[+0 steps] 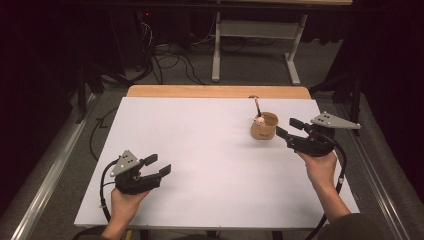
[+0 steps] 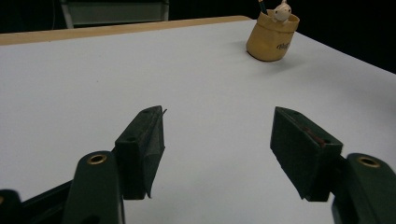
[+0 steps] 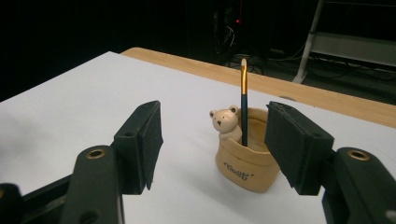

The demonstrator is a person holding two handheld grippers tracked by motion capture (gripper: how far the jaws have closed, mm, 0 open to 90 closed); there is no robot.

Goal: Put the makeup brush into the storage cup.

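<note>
A flat white matte sheet covers the table, with a strip of pale wood bare along the far edge. At about 2 o'clock on the sheet stands the pot, a squat tan ceramic cup, rounded and smooth, with a small cream bear moulded on its rim and dark lettering on its side. In it stands a pencil, thin, dark blue with a gold band and pale tip; its long axis runs nearly upright, tip up.

The right gripper, black plastic with a grey plate, sits just beside the pot at its 3 o'clock, jaws open and empty. The left gripper rests at 8 o'clock, jaws open, empty.
</note>
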